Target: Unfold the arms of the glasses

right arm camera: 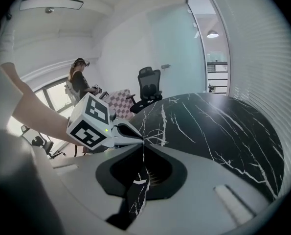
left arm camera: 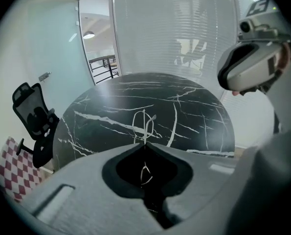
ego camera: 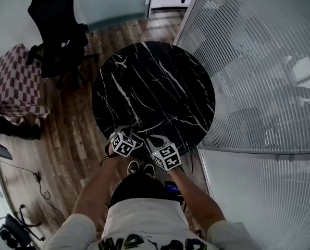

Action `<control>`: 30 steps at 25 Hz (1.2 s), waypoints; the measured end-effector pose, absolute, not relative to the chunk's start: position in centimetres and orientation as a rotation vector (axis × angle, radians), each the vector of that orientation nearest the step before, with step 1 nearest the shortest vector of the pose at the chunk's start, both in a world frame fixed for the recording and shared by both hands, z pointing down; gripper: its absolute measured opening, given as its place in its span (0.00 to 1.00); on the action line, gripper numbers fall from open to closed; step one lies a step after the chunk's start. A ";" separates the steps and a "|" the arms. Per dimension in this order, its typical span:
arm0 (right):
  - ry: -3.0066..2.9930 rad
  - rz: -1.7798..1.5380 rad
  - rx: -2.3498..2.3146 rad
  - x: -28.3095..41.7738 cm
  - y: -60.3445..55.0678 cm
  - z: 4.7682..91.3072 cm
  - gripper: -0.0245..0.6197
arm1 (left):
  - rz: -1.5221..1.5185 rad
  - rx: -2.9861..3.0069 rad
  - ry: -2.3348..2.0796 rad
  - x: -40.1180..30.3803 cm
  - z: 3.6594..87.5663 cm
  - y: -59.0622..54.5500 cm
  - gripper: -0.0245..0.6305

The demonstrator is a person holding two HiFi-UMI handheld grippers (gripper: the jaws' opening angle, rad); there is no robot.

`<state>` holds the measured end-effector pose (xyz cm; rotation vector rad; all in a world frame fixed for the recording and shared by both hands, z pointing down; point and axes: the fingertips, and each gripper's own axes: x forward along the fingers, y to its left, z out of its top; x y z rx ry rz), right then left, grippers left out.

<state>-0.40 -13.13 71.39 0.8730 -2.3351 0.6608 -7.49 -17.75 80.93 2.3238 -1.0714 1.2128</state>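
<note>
The left hand-held gripper (left arm camera: 145,144) and right hand-held gripper (right arm camera: 142,144) each pinched the wire glasses (left arm camera: 144,124) above the bench (ego camera: 160,82); unfolding seemed underway, no arm clearly open.

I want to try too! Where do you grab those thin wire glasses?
Probably pinch the glasses on their thin wire, coming from the near edge of the table. They're only slim wire, and the left tool and right tool both pinch there.

The T-shirt (ego camera: 144,219) is white, short-sleeved, with black lettering.
</note>
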 end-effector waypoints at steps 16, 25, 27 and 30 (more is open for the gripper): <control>-2.510 1.106 0.998 -0.8 -13.7 62.7 0.14 | 1.189 2.661 -1.206 -3.1 65.1 -15.9 0.05; -2.609 1.479 1.024 -0.9 -14.0 57.0 0.17 | 1.338 2.793 -1.337 -2.3 59.5 -13.5 0.05; -2.606 1.548 1.024 -1.0 -14.1 56.7 0.18 | 1.357 2.811 -1.362 -2.2 58.8 -13.1 0.06; -2.606 1.673 0.997 -1.4 -13.9 56.2 0.18 | 1.398 2.825 -1.394 -2.1 57.9 -12.6 0.06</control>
